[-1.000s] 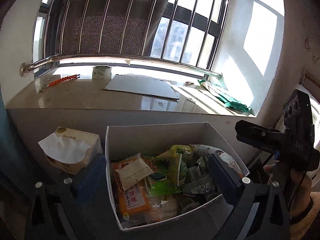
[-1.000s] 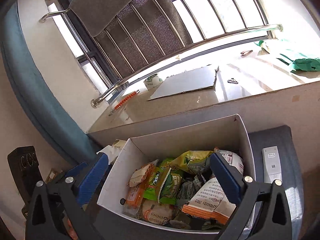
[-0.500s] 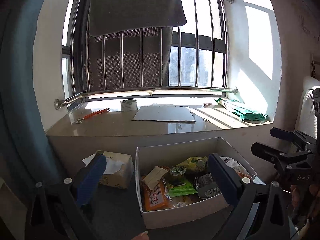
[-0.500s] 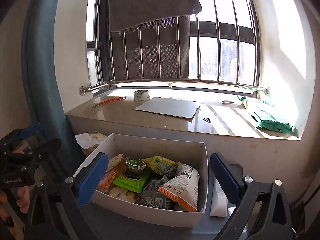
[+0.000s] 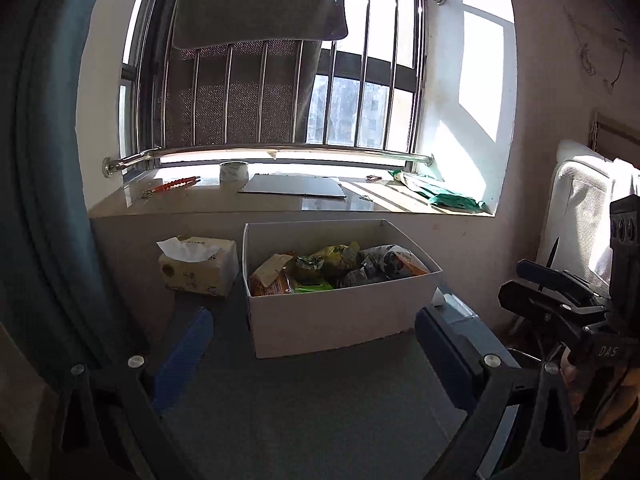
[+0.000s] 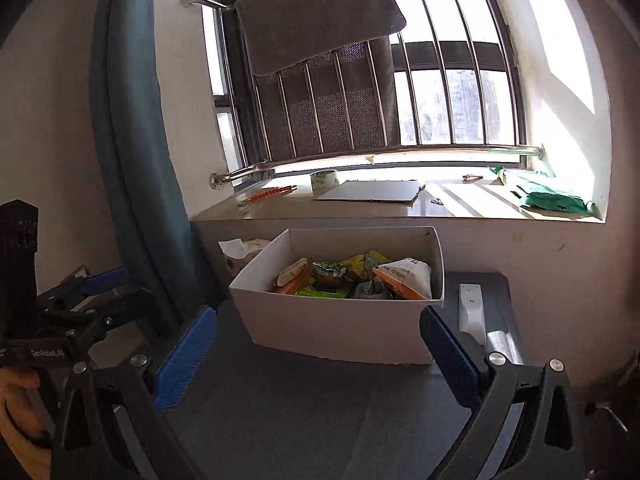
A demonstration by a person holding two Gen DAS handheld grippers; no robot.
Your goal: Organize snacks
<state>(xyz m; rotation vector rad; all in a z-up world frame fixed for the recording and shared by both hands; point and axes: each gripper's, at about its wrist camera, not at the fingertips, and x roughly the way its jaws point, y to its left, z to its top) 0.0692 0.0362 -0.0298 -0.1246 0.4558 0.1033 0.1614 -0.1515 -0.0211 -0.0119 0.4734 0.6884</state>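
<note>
Two grippers are up in front of me, both empty: the left gripper [image 5: 316, 352] has its blue-padded fingers [image 5: 182, 354] spread wide apart, and the right gripper [image 6: 320, 354] stands just as wide, nothing between its blue pads [image 6: 188, 354]. From the left wrist view, the open white cardboard box [image 5: 332, 320] sits at about 12 o'clock on the grey tabletop [image 5: 312, 408], and the heap of crinkly snack packets [image 5: 332, 270], orange, green, yellow and silver, lies inside it. A yellow paper tissue box [image 5: 198, 266] with a white tissue poking up stands just beside the box at 10 o'clock. The right gripper shows at my 3 o'clock edge, held in a hand [image 5: 568, 372]. From the right wrist view, a white remote control [image 6: 471, 307] lies flat on the table just beside the box's right wall, at about 1 o'clock; the left gripper appears at 9 o'clock. Beyond the box, the stone window sill [image 6: 360, 210] carries a roll of tape [image 6: 325, 179], a flat grey board [image 6: 370, 191], an orange-handled tool [image 6: 268, 194] and a green plastic bag [image 6: 554, 198]. A grey towel [image 6: 316, 16] hangs over the window bars.
</note>
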